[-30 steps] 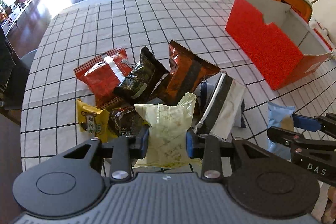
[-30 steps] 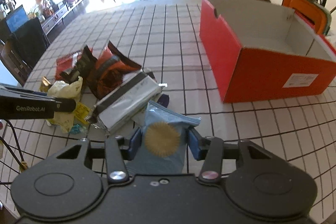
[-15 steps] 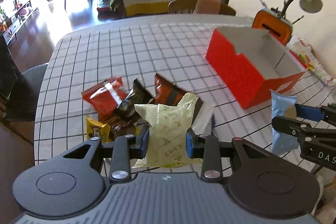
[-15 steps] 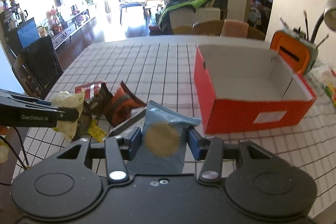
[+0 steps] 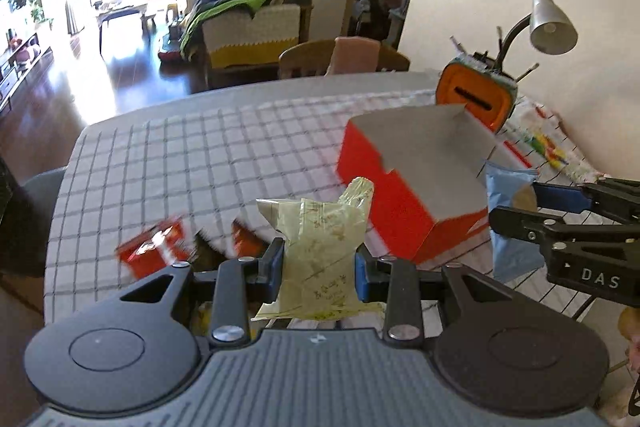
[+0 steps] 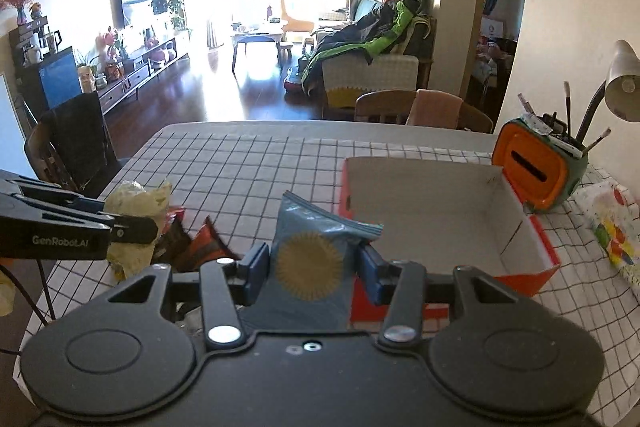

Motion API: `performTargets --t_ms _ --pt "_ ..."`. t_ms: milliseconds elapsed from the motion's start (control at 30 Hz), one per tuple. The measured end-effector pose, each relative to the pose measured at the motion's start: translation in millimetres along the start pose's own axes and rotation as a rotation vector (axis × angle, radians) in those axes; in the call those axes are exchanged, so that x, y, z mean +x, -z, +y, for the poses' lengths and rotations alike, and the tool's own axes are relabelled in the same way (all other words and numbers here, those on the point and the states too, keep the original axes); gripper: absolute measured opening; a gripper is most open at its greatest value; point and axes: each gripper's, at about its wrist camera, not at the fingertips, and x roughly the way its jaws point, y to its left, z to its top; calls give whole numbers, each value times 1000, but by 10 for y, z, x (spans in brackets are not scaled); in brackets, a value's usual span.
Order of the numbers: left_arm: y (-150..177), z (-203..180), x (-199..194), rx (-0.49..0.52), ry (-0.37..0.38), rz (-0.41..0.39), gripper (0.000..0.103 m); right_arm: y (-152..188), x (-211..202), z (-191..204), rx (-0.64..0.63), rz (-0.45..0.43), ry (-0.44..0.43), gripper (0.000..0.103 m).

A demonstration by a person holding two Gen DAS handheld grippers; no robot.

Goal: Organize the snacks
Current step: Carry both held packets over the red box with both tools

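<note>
My left gripper (image 5: 317, 267) is shut on a pale yellow-green snack packet (image 5: 320, 247) and holds it high above the table. My right gripper (image 6: 312, 269) is shut on a blue packet with a gold sunburst (image 6: 310, 263), also lifted. The open red box (image 6: 436, 211) with a white inside stands ahead to the right; it also shows in the left wrist view (image 5: 416, 183). The blue packet (image 5: 508, 211) hangs near the box's right end there. Red and dark packets (image 5: 156, 247) lie on the checked tablecloth below, blurred.
An orange and green pen holder (image 6: 536, 163) and a desk lamp (image 6: 622, 87) stand behind the box at the table's right. A patterned cloth (image 6: 612, 223) lies right of the box. Chairs (image 6: 400, 107) stand at the far edge and another (image 6: 68, 143) at the left.
Both grippers have risen well above the table with their packets held. The snack pile and the red box now sit lower and farther below.
</note>
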Motion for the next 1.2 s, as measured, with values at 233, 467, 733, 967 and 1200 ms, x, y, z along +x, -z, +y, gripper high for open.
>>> performTargets --t_ms 233,467,733,967,1200 --pt "-355 -532 408 33 7 6 33 -186 241 -676 -2 18 3 46" --pt "-633 -996 960 34 -6 53 33 -252 552 -1270 -5 50 -8 46" --pt "-812 -1363 1552 34 -35 131 33 -249 944 -1822 -9 114 -29 46" --pt "-898 -1639 2091 79 -33 210 33 -182 1309 -2103 -59 224 -64 46" --pt "-916 -1722 2546 90 -50 325 33 -71 1584 -2123 -118 293 -91 46"
